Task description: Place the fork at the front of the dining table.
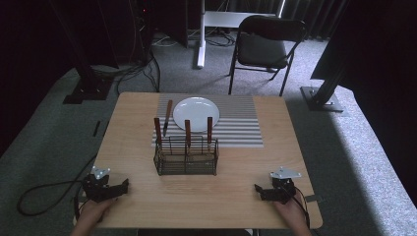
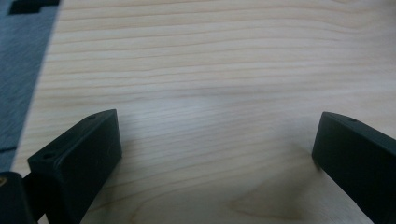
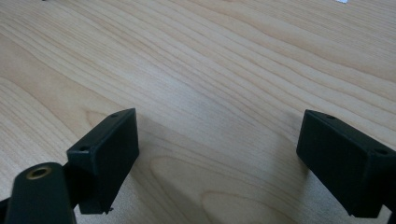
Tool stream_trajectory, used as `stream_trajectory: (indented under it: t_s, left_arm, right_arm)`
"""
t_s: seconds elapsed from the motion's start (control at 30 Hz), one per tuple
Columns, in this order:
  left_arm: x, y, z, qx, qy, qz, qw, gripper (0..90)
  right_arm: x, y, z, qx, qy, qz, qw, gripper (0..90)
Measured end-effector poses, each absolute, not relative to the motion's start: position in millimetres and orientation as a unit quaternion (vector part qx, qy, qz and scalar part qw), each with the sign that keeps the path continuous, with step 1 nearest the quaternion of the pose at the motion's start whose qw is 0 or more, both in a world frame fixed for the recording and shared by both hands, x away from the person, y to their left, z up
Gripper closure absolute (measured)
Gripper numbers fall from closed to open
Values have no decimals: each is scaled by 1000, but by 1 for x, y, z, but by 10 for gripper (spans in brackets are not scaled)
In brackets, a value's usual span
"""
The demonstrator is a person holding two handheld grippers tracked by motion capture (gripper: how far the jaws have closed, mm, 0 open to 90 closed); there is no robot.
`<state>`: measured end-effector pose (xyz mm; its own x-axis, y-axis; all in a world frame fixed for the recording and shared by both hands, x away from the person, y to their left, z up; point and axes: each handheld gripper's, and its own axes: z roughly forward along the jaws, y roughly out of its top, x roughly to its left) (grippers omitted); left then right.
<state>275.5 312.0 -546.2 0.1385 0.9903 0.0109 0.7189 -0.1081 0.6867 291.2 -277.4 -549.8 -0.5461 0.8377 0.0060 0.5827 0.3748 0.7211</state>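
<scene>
The lower ends of the utensils standing in the wire caddy (image 1: 186, 158) are screened by its mesh, so their type cannot be told; the room beyond the table (image 1: 133, 206) is dark and hard to make out, and the person's forearms are cut off at the bottom edge of the high view. Count: one wire caddy, standing near the middle of the table just in front of a striped placemat (image 1: 241, 125); three wooden handles upright in it, namely the left handle (image 1: 158, 129), the middle handle (image 1: 187, 132) and the right handle (image 1: 209, 128); one knife (image 1: 167, 117) lying on the mat just beside the left of one white plate (image 1: 195, 113); one folding chair (image 1: 263, 46) on the floor beyond the table. The left gripper (image 1: 105, 188) rests at the near left corner of the table and the right gripper (image 1: 274, 191) at the near right, both well apart from the caddy. In the left gripper view the left gripper (image 2: 217, 140) has its jaws spread wide with bare wood between them. In the right gripper view the right gripper (image 3: 217, 144) likewise stands fully spread over bare tabletop, gripping nothing.
</scene>
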Motion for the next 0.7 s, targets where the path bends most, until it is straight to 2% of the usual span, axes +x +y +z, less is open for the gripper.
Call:
stream_trajectory:
  t_s: [0.7]
  left_arm:
    - [275, 313, -546, 709, 601, 243, 278, 12]
  right_arm:
    - [289, -277, -548, 420, 822, 345, 173, 127]
